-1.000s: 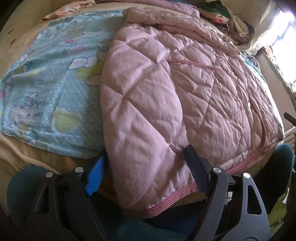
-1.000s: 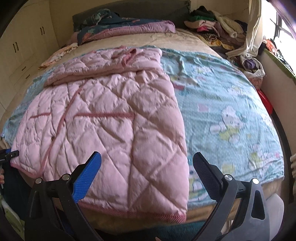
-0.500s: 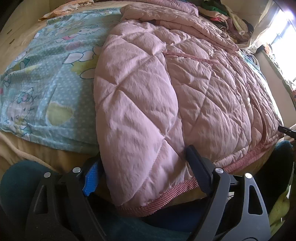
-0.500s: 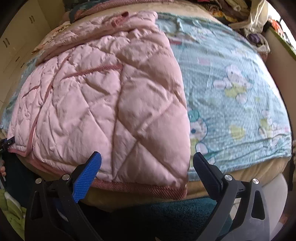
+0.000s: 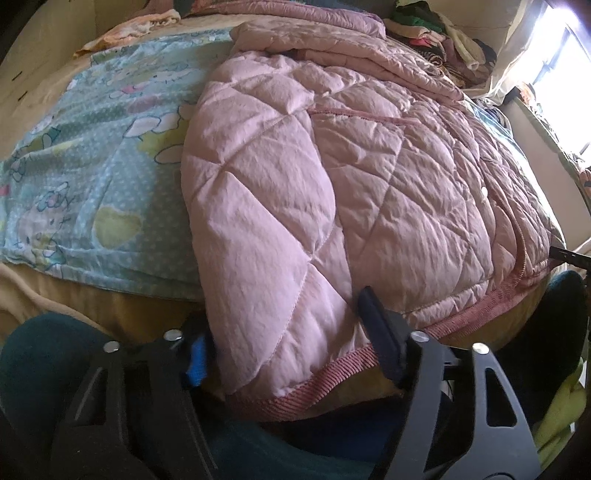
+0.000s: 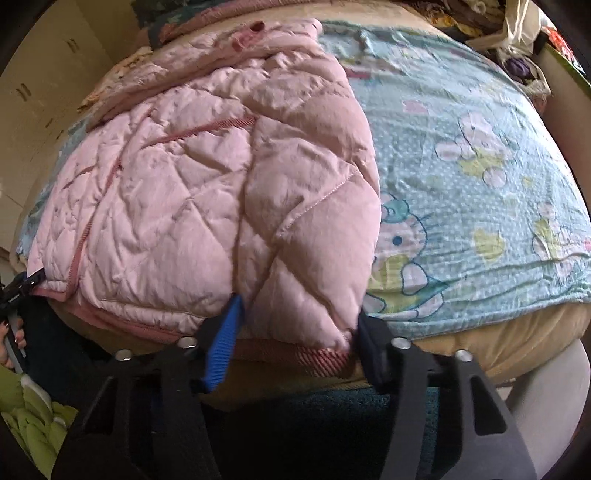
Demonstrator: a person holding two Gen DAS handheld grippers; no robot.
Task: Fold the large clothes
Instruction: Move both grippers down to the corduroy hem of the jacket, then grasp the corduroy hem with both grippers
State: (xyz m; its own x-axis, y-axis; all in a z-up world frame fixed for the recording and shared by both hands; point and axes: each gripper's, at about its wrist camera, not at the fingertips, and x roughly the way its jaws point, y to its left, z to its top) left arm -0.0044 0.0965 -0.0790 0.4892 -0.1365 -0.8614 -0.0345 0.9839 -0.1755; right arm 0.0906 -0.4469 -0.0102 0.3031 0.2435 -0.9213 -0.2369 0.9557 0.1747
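Observation:
A large pink quilted jacket (image 5: 332,177) lies spread on the bed with its ribbed hem hanging over the near edge; it also shows in the right wrist view (image 6: 207,177). My left gripper (image 5: 284,332) straddles the jacket's near left hem corner, jaws narrowed against the padded cloth. My right gripper (image 6: 299,321) straddles the near right hem corner, jaws closing in and pressing the padding from both sides. The left finger of the left gripper is partly hidden under the cloth.
A light blue cartoon-print sheet (image 6: 461,166) covers the bed, seen also in the left wrist view (image 5: 92,166). Piled clothes (image 5: 436,33) lie at the far end. A dark teal cloth (image 5: 44,350) is below the bed edge. A bright window (image 5: 557,62) is at right.
Both grippers have moved forward and down onto the jacket's hem corners. Their jaws have narrowed from wide open onto the padded cloth.

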